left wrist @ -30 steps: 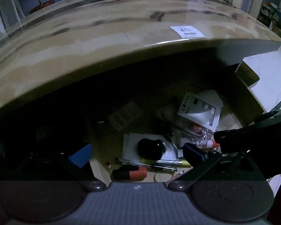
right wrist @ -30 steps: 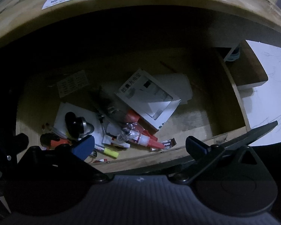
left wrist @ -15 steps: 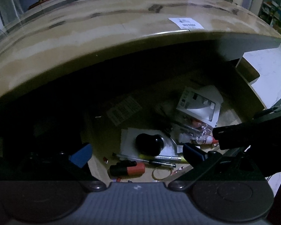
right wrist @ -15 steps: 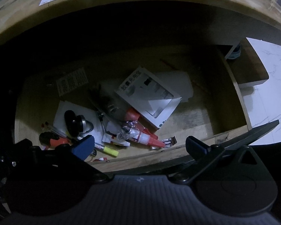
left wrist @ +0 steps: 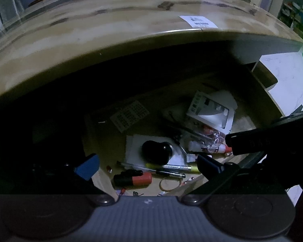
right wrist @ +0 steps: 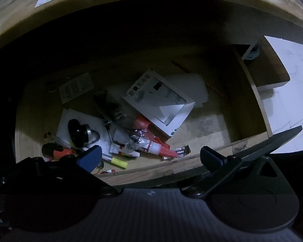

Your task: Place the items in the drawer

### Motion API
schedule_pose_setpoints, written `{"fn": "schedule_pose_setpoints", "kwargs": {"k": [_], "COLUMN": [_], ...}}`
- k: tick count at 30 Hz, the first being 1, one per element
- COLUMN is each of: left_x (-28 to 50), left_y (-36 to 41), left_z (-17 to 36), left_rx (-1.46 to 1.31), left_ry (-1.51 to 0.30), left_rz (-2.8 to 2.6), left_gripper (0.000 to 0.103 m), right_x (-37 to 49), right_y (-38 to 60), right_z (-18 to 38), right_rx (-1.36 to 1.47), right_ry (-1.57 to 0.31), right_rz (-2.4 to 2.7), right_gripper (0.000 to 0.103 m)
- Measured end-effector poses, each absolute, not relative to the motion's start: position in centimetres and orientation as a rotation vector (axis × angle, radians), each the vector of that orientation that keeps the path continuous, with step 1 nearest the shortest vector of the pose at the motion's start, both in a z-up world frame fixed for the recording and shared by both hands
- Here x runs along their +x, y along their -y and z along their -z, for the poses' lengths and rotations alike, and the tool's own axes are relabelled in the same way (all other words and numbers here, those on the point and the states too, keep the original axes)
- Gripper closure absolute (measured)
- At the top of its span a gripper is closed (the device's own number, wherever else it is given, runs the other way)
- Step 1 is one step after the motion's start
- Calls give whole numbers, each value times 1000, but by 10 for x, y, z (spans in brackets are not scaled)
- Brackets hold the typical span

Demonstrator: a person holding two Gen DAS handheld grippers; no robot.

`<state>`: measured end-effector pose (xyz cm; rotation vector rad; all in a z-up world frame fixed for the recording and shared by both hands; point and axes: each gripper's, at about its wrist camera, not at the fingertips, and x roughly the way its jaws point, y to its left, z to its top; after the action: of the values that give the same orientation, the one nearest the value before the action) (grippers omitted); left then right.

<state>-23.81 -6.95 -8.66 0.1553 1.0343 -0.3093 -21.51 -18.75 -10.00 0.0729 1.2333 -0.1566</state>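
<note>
An open wooden drawer (right wrist: 216,157) sits below the tabletop and holds several small items. Among them are a white box (right wrist: 161,98) with a clear window, glue bottles with red tips (right wrist: 161,147), a black round object (right wrist: 76,130) on white paper, a red and black tool (left wrist: 133,178) and a pen with a yellow cap (left wrist: 171,167). My left gripper (left wrist: 147,165) hangs open above the drawer's front left part, nothing between its fingers. My right gripper (right wrist: 149,156) is open and empty over the drawer's front edge. The right gripper's dark body (left wrist: 272,139) shows at the right of the left wrist view.
A wooden tabletop (left wrist: 111,30) with a white label (left wrist: 199,21) overhangs the drawer. A white marble-like floor (right wrist: 293,80) lies to the right. A second wooden compartment (right wrist: 270,68) sits at the drawer's right side. A rubber band (left wrist: 169,184) lies near the drawer front.
Both grippers have drawn back and up a little from the drawer, so the contents appear slightly farther and higher in view. Both stay open. The items have not moved.
</note>
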Motion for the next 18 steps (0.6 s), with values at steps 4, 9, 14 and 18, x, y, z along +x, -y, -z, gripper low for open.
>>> {"fn": "schedule_pose_setpoints", "kwargs": {"k": [4, 9, 14, 18], "left_x": [-240, -241, -241, -242], "left_y": [72, 71, 68, 66], "left_z": [89, 86, 81, 76], "left_rx": [163, 155, 128, 104], "left_ry": [-1041, -1025, -999, -989], "left_rz": [315, 318, 327, 343], "left_gripper": [1, 1, 1, 1], "right_x": [-214, -215, -215, -217], "right_y": [188, 189, 188, 186], "right_z": [102, 101, 102, 98], "right_rx": [73, 90, 110, 111], "right_ry": [-1240, -1234, -1252, -1239], "right_rz": [160, 145, 131, 120], "right_gripper": [0, 1, 15, 15]}}
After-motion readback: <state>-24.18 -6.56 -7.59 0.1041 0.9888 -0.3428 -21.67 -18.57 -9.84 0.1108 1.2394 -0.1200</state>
